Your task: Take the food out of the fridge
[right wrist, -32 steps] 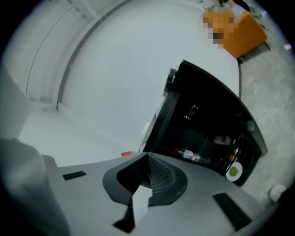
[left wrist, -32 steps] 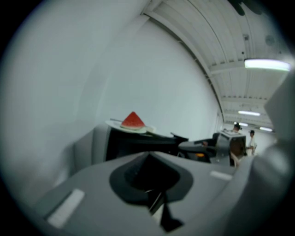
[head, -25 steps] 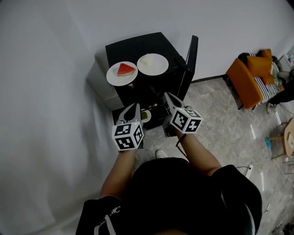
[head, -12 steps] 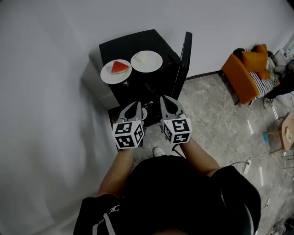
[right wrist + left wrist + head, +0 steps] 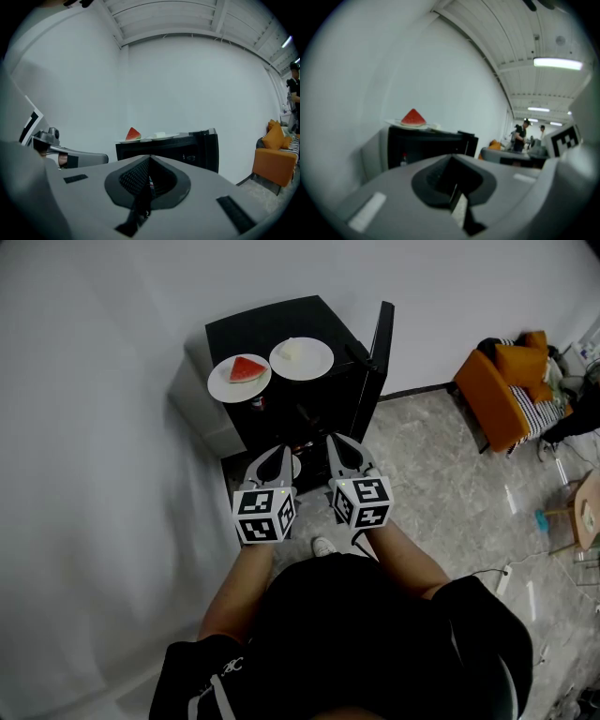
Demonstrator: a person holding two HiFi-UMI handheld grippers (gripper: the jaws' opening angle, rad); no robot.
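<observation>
A black mini fridge (image 5: 281, 334) stands against the wall with its door (image 5: 381, 338) swung open. Two white plates rest on its top: one with a red watermelon wedge (image 5: 247, 368), the other (image 5: 302, 358) with a pale piece of food. My left gripper (image 5: 273, 456) and right gripper (image 5: 337, 444) hover side by side in front of the open fridge. Both are shut and hold nothing. In the left gripper view the watermelon (image 5: 413, 116) shows above the fridge (image 5: 426, 147), beyond the left gripper (image 5: 452, 187). The right gripper (image 5: 149, 180) faces both plates (image 5: 161, 136).
A small red-capped bottle (image 5: 258, 402) stands inside the fridge, and a sliver of a white plate (image 5: 294, 466) shows between the grippers. An orange sofa (image 5: 502, 390) stands to the right on the tiled floor. The wall runs close on the left. People stand far off (image 5: 520, 136).
The right gripper has rolled and shifted left, closer to the left gripper. The plate with green food in the fridge is now mostly hidden behind the grippers.
</observation>
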